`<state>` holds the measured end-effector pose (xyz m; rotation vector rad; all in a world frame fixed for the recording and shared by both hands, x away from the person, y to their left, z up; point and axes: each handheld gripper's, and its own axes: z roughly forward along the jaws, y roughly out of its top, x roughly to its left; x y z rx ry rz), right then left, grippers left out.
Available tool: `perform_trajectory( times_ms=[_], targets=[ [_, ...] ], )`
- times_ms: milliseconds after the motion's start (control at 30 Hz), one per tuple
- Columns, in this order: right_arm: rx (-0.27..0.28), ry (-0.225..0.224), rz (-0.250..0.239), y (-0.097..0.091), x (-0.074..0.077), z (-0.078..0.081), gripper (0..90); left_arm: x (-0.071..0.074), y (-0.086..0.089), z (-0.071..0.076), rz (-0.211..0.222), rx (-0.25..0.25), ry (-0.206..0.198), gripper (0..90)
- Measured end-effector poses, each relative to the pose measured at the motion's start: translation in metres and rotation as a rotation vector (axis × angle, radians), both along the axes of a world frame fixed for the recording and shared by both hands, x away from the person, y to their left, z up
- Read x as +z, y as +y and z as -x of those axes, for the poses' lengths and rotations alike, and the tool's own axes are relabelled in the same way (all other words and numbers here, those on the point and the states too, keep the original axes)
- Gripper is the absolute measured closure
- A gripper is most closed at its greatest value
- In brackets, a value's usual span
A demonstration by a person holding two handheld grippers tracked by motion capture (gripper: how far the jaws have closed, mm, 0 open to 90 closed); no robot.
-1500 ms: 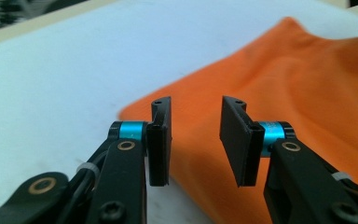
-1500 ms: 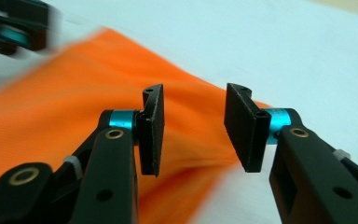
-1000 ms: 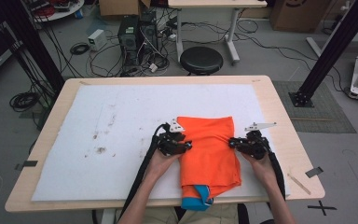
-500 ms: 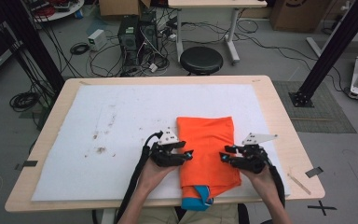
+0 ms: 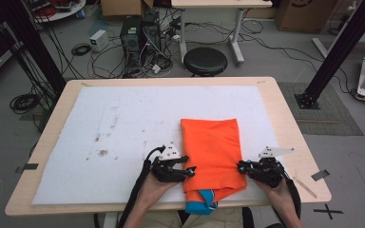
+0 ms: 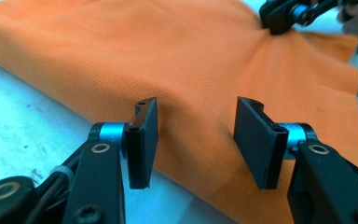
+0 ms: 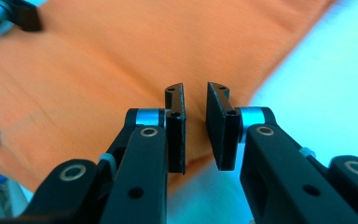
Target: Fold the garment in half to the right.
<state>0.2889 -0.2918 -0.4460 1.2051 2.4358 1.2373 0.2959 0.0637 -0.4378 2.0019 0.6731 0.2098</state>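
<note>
Folded orange knit cloth (image 5: 212,151) lies flat on the white table cover (image 5: 123,123), right of centre, long axis running away from the person; a blue layer (image 5: 200,207) pokes out at its near end. Left gripper (image 5: 191,170) at the cloth's left edge near the front corner, jaws parted and lately widening, edge between them but not pinched. Right gripper (image 5: 240,167) at the opposite edge, jaws nearly together after narrowing, a slim gap showing, nothing clamped. Both sit equally near, facing inward across the short axis.
</note>
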Motion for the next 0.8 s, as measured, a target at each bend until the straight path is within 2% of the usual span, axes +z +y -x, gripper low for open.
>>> perform_trajectory(
  times_ms=[67,133,167,233,300,367,400,433,467,533,567,633,700,733,800],
  targets=[
    [-0.065,-0.003,0.026,-0.002,0.005,0.002,62.6,0.005,0.002,0.004,0.028,0.005,-0.03,49.3],
    [-0.079,-0.033,-0.007,-0.004,0.011,0.006,61.8,0.01,0.004,0.01,0.056,-0.01,-0.061,49.4],
    [-0.075,-0.052,-0.026,-0.002,0.015,0.009,60.8,0.012,0.004,0.012,0.068,-0.028,-0.062,49.4],
    [-0.031,-0.077,-0.073,0.006,0.022,0.014,59.7,0.012,0.002,0.014,0.082,-0.067,-0.054,49.7],
    [0.039,-0.065,-0.089,0.019,0.022,0.018,59.3,0.009,-0.002,0.016,0.062,-0.096,-0.043,50.0],
    [0.082,-0.046,-0.059,0.031,0.015,0.018,59.6,0.003,-0.006,0.016,0.008,-0.106,-0.025,50.3],
    [0.086,-0.028,-0.037,0.035,0.009,0.018,60.1,0.0,-0.007,0.016,0.0,-0.107,-0.018,50.4],
    [0.081,-0.009,-0.02,0.035,0.003,0.017,61.2,-0.002,-0.008,0.016,0.003,-0.107,-0.014,50.4],
    [0.081,-0.009,-0.005,0.033,-0.001,0.017,65.1,-0.003,-0.007,0.017,0.004,-0.108,-0.016,50.4],
    [0.072,-0.018,-0.037,0.024,-0.005,0.019,69.6,-0.004,-0.008,0.017,-0.009,-0.107,-0.016,50.5],
    [0.066,-0.024,-0.032,0.02,-0.004,0.02,71.2,-0.005,-0.009,0.018,-0.024,-0.103,-0.021,50.6],
    [0.052,-0.023,-0.027,0.012,-0.003,0.023,71.5,-0.007,-0.011,0.022,-0.037,-0.092,-0.039,50.8],
    [0.04,-0.025,0.003,0.008,-0.003,0.026,71.7,-0.01,-0.013,0.027,-0.055,-0.073,-0.07,51.2],
    [0.039,-0.031,-0.004,0.005,-0.004,0.028,71.7,-0.01,-0.014,0.029,-0.068,-0.071,-0.081,52.3],
    [0.029,-0.039,0.005,0.005,-0.003,0.03,71.6,-0.009,-0.016,0.029,-0.077,-0.062,-0.076,52.4]
  ],
)
